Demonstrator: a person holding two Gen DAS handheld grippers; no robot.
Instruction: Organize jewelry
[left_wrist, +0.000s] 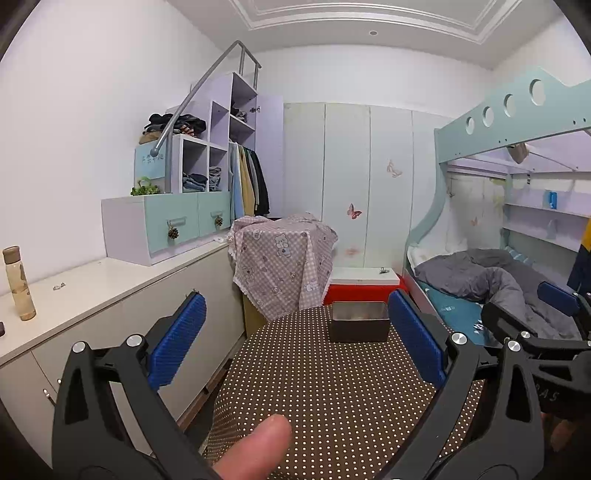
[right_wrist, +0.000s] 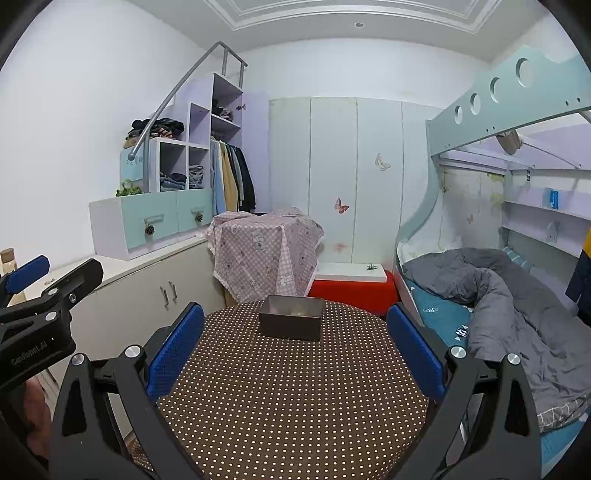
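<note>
A bare thumb (left_wrist: 258, 448) was seen nearest. Both the left gripper (left_wrist: 297, 332) and right gripper (right_wrist: 295, 341) were spread wide above the brown dotted table (right_wrist: 295, 406); "GenRobot.AI" was printed on the left one; the dark metal tin (right_wrist: 291, 322) was untouched.

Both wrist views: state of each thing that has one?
left hand-held gripper: open, holding nothing
right hand-held gripper: open, holding nothing
metal box: lidless, upright on the dotted table, something pale inside, unclear what
bottle: upright, capped
drawers: shut
wardrobe doors: shut
</note>
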